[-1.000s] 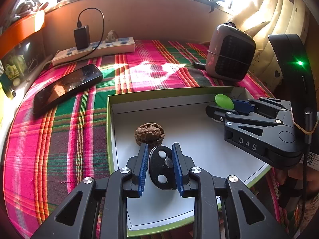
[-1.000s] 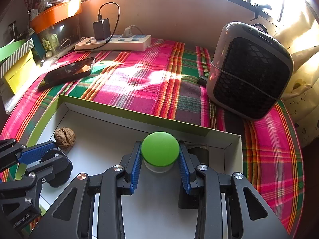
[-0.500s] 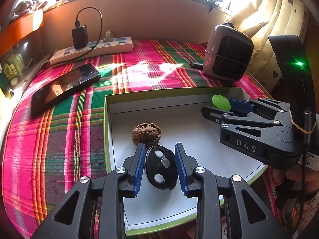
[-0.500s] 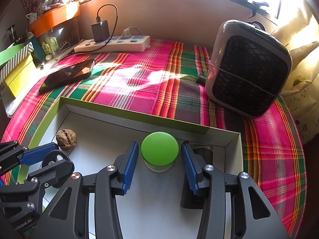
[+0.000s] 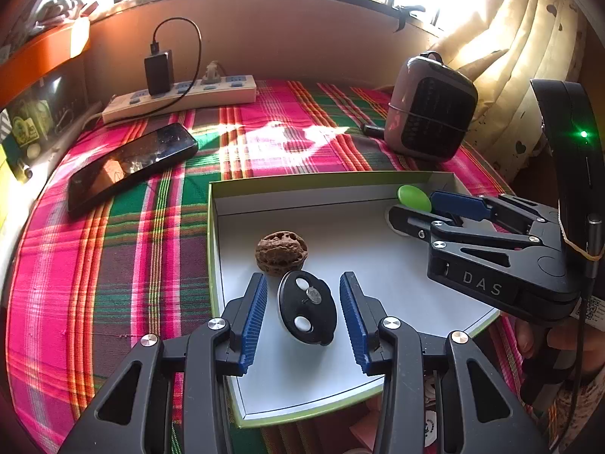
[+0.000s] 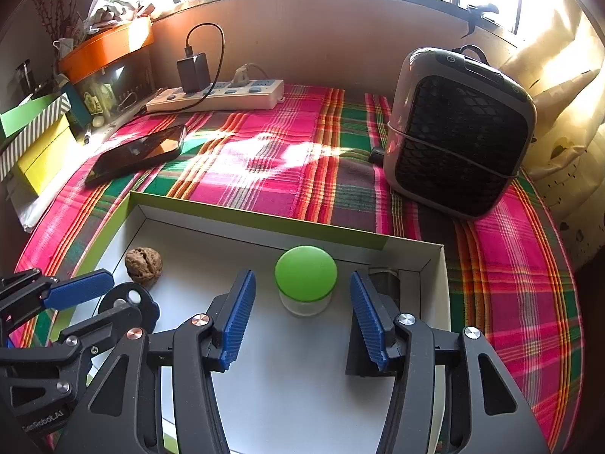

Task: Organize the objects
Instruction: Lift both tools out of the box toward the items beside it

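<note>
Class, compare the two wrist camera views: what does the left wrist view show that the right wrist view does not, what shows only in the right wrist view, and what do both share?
Only the left wrist view shows the black oval object's whole face with its two white spots, and fingers of the person's hand behind the right gripper.

Only the right wrist view shows the yellow box, the orange container and the jar's clear body under its green lid.

Both show the white tray, walnut, phone, power strip, heater and plaid cloth. Both grippers' jaws have just been opening and stand clear of their objects.
</note>
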The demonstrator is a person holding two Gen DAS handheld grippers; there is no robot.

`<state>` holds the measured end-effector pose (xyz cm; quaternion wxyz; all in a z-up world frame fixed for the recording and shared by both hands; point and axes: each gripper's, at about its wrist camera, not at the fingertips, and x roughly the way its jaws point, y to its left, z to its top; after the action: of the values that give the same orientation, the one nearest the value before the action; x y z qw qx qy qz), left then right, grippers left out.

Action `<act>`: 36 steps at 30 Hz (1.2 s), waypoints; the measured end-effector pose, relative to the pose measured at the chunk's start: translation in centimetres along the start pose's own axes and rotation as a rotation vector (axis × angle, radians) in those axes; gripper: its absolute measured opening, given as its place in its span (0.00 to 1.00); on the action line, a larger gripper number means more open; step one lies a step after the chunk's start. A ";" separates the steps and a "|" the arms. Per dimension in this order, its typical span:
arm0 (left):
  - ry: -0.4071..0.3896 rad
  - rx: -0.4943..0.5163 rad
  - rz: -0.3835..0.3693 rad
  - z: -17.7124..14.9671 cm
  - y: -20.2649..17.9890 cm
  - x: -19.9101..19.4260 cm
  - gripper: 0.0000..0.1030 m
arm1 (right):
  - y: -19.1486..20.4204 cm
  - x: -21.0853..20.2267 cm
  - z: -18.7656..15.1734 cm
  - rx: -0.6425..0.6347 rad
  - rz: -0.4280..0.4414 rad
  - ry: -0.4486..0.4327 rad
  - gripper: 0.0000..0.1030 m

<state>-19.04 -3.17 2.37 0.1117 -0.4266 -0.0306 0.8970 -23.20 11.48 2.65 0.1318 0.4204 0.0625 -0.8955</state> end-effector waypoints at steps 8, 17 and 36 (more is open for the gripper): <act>-0.034 -0.008 -0.015 -0.8 0.1 -2.4 0.37 | -0.1 -3.0 -0.8 0.026 -0.007 -0.052 0.55; -0.060 -0.007 -0.037 -2.6 0.6 -5.7 0.37 | 0.5 -6.7 -3.6 0.020 0.008 -0.085 0.55; -0.061 0.009 -0.113 -8.7 1.2 -9.6 0.37 | 2.5 -10.1 -11.0 0.085 0.011 -0.065 0.55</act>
<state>-6.68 -6.85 3.98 0.1628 -0.3963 -0.0540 0.9019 -8.21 13.40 3.34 0.1209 0.3968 0.0179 -0.9097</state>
